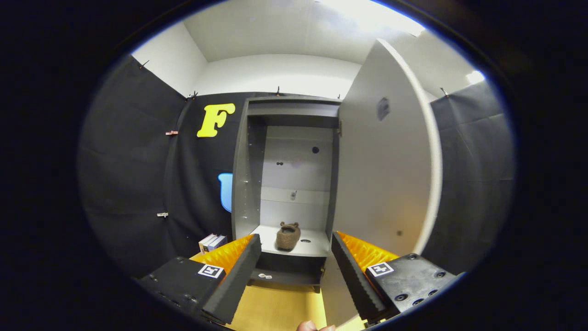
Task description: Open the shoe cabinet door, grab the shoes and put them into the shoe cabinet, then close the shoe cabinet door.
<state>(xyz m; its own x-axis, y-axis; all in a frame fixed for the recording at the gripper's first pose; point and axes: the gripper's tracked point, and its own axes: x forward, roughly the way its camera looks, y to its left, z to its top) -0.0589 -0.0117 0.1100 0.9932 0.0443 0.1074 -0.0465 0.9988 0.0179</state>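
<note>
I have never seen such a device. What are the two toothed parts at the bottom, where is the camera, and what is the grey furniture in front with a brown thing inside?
The two toothed parts are the fingers of hand-held tongs; a person carries them, there is no robot arm. The camera rides on the tongs and looks forward along the fingers, so the wide lens bends the picture. The fingers stand open and hold nothing. Beyond them is a grey shoe cabinet with its door swung open to the right. A brown shoe lies on its lower shelf. Some books stand on the floor left of the cabinet.
</note>
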